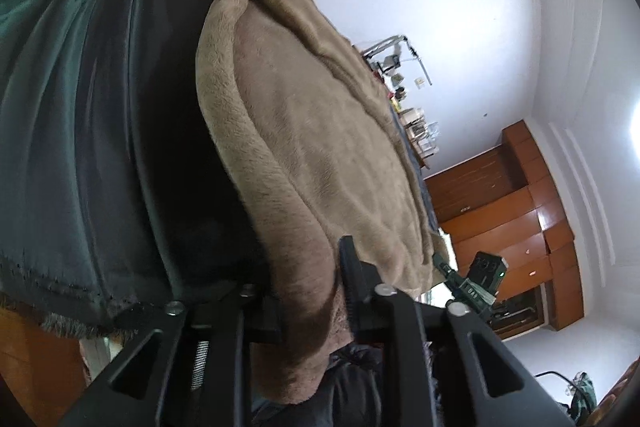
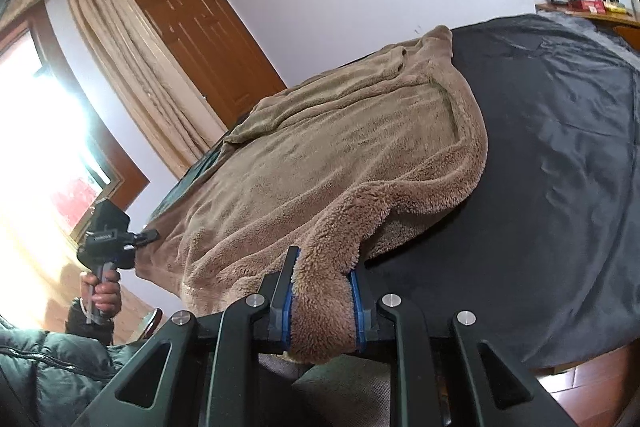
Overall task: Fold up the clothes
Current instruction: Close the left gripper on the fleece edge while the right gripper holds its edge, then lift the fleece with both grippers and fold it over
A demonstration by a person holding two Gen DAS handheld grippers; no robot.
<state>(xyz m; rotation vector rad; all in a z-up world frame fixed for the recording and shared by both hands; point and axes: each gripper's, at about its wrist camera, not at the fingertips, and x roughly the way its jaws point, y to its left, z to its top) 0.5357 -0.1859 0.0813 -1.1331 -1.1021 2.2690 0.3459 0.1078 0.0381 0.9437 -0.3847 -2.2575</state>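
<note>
Left wrist view, left to right. A dark cover (image 1: 80, 107) fills the left side; its frayed hem runs along the lower left. Right of it lies the fleece (image 1: 312, 147), a tan plush garment spread flat on the cover. Its near edge hangs down into the left claw (image 1: 308, 307). The claw is clenched on that edge: fabric fills the gap between the jaws and bulges out below them. Right of the fleece, at the far wall, a cluttered desk (image 1: 416, 131) is seen; its items are too small to tell. Further right stands a wooden wardrobe (image 1: 520, 211). The right claw (image 1: 444, 267) shows small at the fleece's right edge, and its state cannot be told from this view.

Right wrist view, left to right. A bright window (image 2: 48, 147) with a curtain (image 2: 132, 67) is at the left. Below it, the person's hand (image 2: 100, 291) holds the handle of the left claw (image 2: 148, 235), whose tip meets the left edge of the fleece (image 2: 320, 155). A wooden door (image 2: 200, 47) stands behind the curtain. The fleece lies in the middle, wrinkled, on the bed. A thick fold of its near edge runs down into the right claw (image 2: 324, 291), which is clenched on it, the blue pads (image 2: 356, 291) pressing either side of the fabric. To the right the dark cover (image 2: 560, 167) stretches away. At the far right a desk (image 2: 588, 11) carries small items.
</note>
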